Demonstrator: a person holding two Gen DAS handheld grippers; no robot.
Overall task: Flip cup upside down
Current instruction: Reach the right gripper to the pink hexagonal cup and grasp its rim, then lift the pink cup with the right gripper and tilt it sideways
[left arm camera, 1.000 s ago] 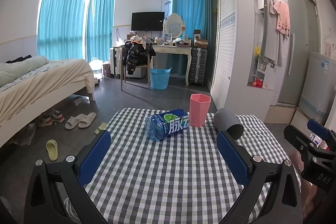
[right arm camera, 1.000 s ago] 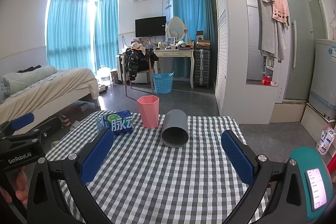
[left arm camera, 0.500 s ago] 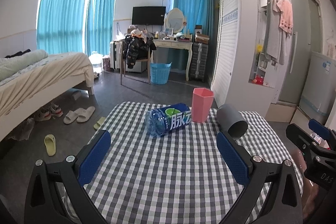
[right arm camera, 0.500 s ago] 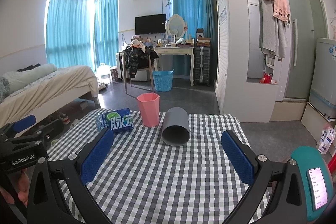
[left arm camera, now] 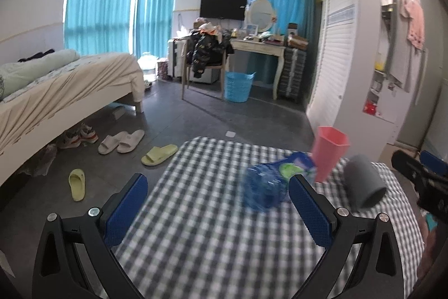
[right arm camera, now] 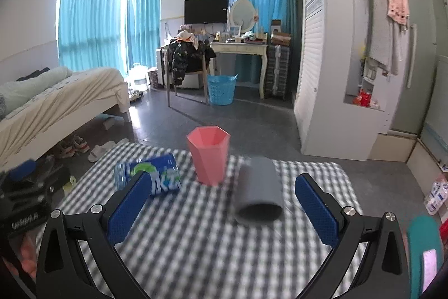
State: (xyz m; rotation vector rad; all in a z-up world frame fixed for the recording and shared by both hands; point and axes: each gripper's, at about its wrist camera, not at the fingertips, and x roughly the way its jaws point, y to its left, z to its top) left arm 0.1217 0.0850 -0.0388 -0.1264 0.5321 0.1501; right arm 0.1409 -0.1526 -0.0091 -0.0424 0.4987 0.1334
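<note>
Hovering above the checked tablecloth, the right gripper holds its jaws spread wide with nothing between the blue pads, and it looks lined up for a reach toward the grey cup. That cup lies on its side near the far part of the table, open mouth facing the right wrist camera, sitting just ahead of the fingertips and a little right of the centre line between them, not yet touched. An upright pink cup stands just beside it to the left, and a blue water bottle lies on its side further left, so the approach lane is tight. The left gripper is also spread open and empty, angled off toward the table's left edge; from its camera the grey cup sits well off to the right, outside its fingers. Judging by this, the right hand is the one placed to take the cup.
</note>
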